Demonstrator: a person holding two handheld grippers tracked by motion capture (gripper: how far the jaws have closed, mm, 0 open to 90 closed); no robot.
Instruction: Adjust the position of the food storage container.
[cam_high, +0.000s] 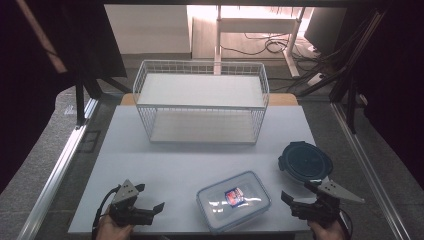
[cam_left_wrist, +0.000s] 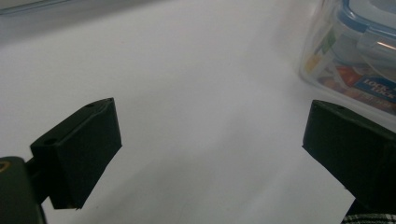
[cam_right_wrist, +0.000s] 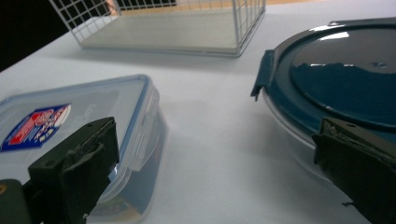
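Note:
A clear rectangular container (cam_high: 234, 201) with a blue-edged clip lid and a label lies near the table's front edge, between my two grippers. A round container (cam_high: 305, 161) with a dark blue lid sits to its right. My left gripper (cam_high: 148, 197) rests at the front left, open, nothing between its jaws; the rectangular container (cam_left_wrist: 355, 56) lies ahead to its right. My right gripper (cam_high: 298, 191) is at the front right, open and holding nothing, with the rectangular container (cam_right_wrist: 84, 135) by its left jaw and the round container (cam_right_wrist: 336, 74) by its right jaw.
A white wire basket shelf (cam_high: 201, 102) with two levels stands at the back middle of the white table (cam_high: 165, 160). Metal rails run along both table sides. Cables and a desk frame lie on the floor behind.

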